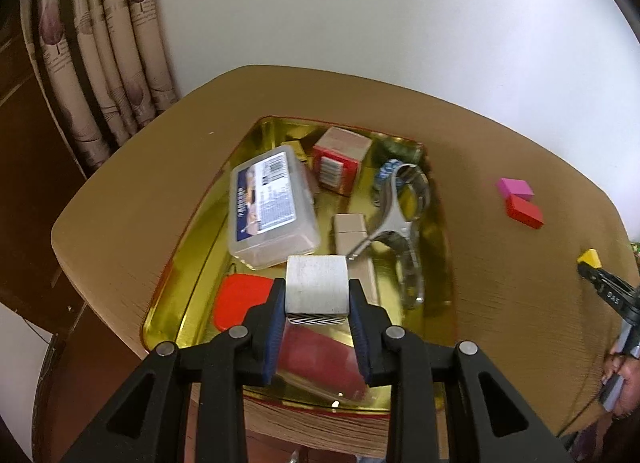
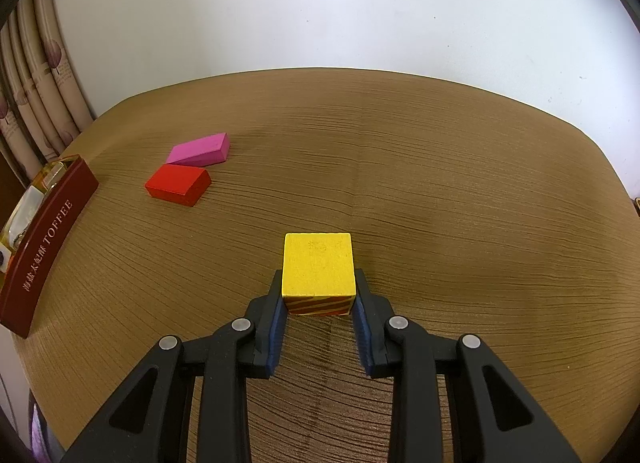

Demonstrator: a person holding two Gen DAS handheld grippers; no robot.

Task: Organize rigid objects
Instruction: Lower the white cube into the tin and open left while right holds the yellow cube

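left gripper (image 1: 317,303): closed on grey block (image 1: 316,283), held above gold tin (image 1: 192,231) | right gripper (image 2: 318,303): clamped on yellow cube (image 2: 318,265), pink block (image 2: 199,149) and red block (image 2: 178,185) seen far left

You get bright, even light off the white wall (image 2: 320,15), glare inside the gold tin (image 1: 436,247), soft motion blur there, and heavy fisheye bending at dark corners.

White wall (image 2: 320,3), patterned curtain (image 1: 100,63) left, wood-grain table (image 2: 440,183)
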